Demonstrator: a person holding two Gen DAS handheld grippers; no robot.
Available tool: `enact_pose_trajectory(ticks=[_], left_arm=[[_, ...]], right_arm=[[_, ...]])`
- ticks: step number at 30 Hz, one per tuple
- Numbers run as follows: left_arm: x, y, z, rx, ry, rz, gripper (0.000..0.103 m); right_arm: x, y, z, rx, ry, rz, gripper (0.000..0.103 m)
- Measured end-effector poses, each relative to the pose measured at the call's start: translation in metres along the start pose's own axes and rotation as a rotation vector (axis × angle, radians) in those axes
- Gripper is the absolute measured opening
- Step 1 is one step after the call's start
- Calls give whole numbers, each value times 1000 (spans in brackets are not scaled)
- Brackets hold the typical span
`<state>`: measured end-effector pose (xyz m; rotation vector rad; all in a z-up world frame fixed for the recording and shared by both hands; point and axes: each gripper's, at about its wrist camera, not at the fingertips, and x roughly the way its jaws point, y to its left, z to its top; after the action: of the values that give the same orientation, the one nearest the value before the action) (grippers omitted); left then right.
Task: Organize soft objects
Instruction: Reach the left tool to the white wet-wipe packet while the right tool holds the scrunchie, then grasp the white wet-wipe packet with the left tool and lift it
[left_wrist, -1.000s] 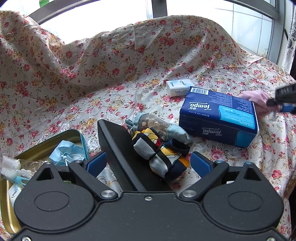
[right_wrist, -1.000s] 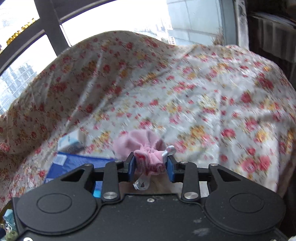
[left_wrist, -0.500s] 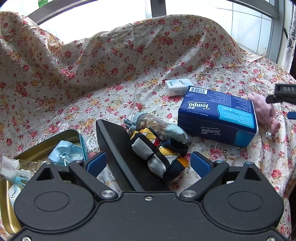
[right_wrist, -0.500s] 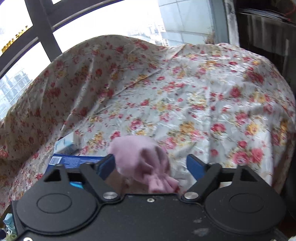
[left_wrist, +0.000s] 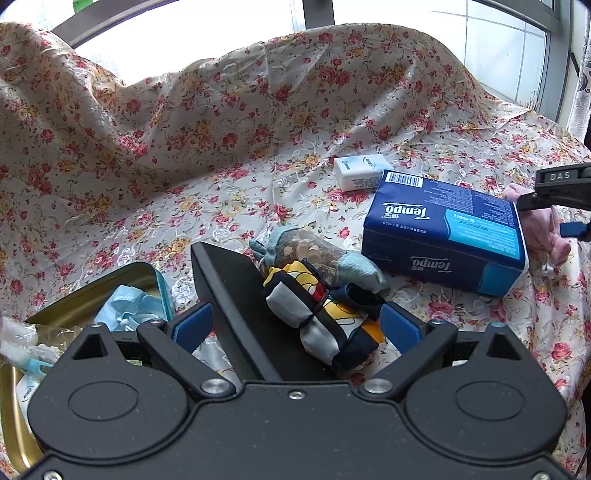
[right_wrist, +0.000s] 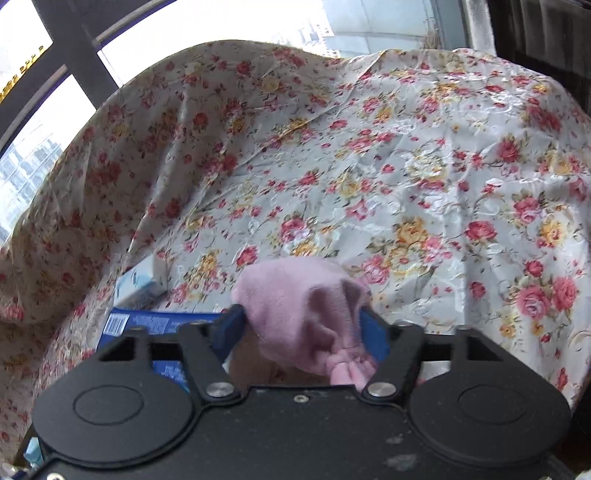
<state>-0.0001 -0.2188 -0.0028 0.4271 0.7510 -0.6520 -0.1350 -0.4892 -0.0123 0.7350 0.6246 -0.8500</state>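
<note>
A pink fleece pouch (right_wrist: 303, 317) lies on the floral cloth between the blue pads of my right gripper (right_wrist: 299, 328), whose jaws are closing in on it from both sides; I cannot tell whether they grip it. The pouch also shows in the left wrist view (left_wrist: 535, 225), right of the blue Tempo tissue pack (left_wrist: 447, 240). My left gripper (left_wrist: 295, 325) is open over a colourful rolled cloth bundle (left_wrist: 325, 321) on a black tray (left_wrist: 236, 291). A grey-blue sock bundle (left_wrist: 317, 258) lies just behind it.
A gold tin (left_wrist: 74, 295) with a blue mask and small packets sits at the left. A small white tissue packet (left_wrist: 362, 171) lies behind the Tempo pack. The floral cloth (left_wrist: 221, 129) rises into a draped hump at the back.
My right gripper released the pink pouch and opened wide half a second ago. Now its jaws have narrowed around the pouch again. My left gripper has stayed open in place.
</note>
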Motion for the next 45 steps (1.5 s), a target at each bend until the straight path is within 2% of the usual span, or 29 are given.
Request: enact_pose_trajectory(ticks=[6,15,20,25,31,33,38,42,45], left_arm=[[8,-5,3,11,15,-19,94],[28,-7,36,86,-21,-7,95],[43,-2,70,42,-28,-46,95],[67,-1,92,-20,22,-86,95],[97,-12,121,-40,65,-114,95],[108,-17,133,-42,81,-125,95],[138,-32,155,-42,121,-147,98],[166,-46,167,-31,181,-155,98],[187,-53,172,-31,226,-133,99]], right_arm=[[-7,-5,5,5,2,25,46],[-20,-9,4,16,-21,40,43],[-23,-9,4,2,-35,32,43],[-21,-7,0,-26,-43,12,43],[-20,0,-9,-89,-51,-16,53],[-19,-1,-11,-88,-52,-22,65],[-10,-6,-12,-64,-32,-25,78],[-4,-8,-11,-55,-15,-17,81],[0,-8,-10,-53,-8,-11,82]])
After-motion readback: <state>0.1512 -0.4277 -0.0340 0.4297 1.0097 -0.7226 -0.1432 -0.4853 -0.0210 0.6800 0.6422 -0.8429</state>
